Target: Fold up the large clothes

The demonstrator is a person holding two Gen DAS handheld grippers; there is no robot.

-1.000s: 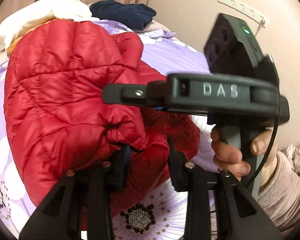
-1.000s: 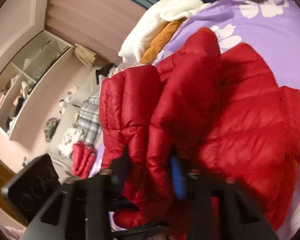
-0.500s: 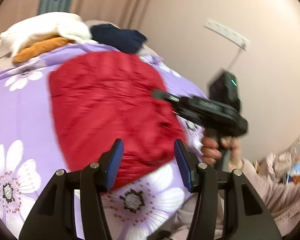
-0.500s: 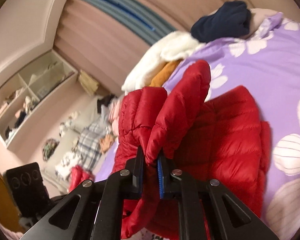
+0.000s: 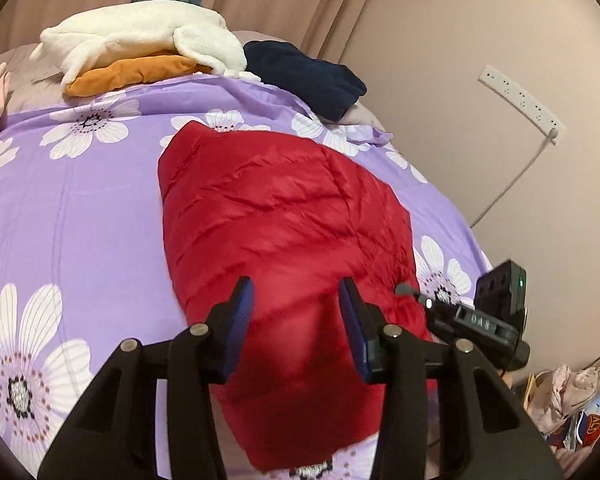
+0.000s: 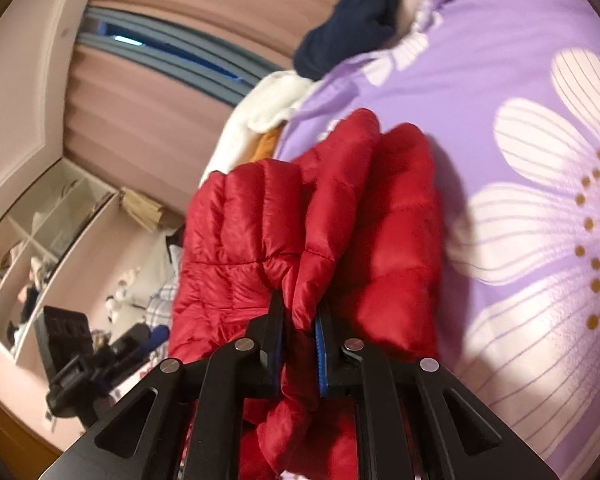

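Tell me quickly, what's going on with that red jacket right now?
Right hand-held gripper shut on a fold of the red jacket. Left hand-held gripper closing, pads clear of the jacket. Jacket lies on the purple bedspread. Nothing in the way.

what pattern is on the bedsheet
Purple bedsheet with large white daisy-like flowers; clearest in the left wrist view.

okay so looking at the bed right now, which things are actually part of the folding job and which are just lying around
Part of the job:
- red puffer jacket
- right hand-held gripper, shut on a fold of the jacket
- left hand-held gripper, jaws closing with nothing pinched

Lying about:
- white fleece on an orange garment
- navy garment
- purple flowered bedsheet underneath
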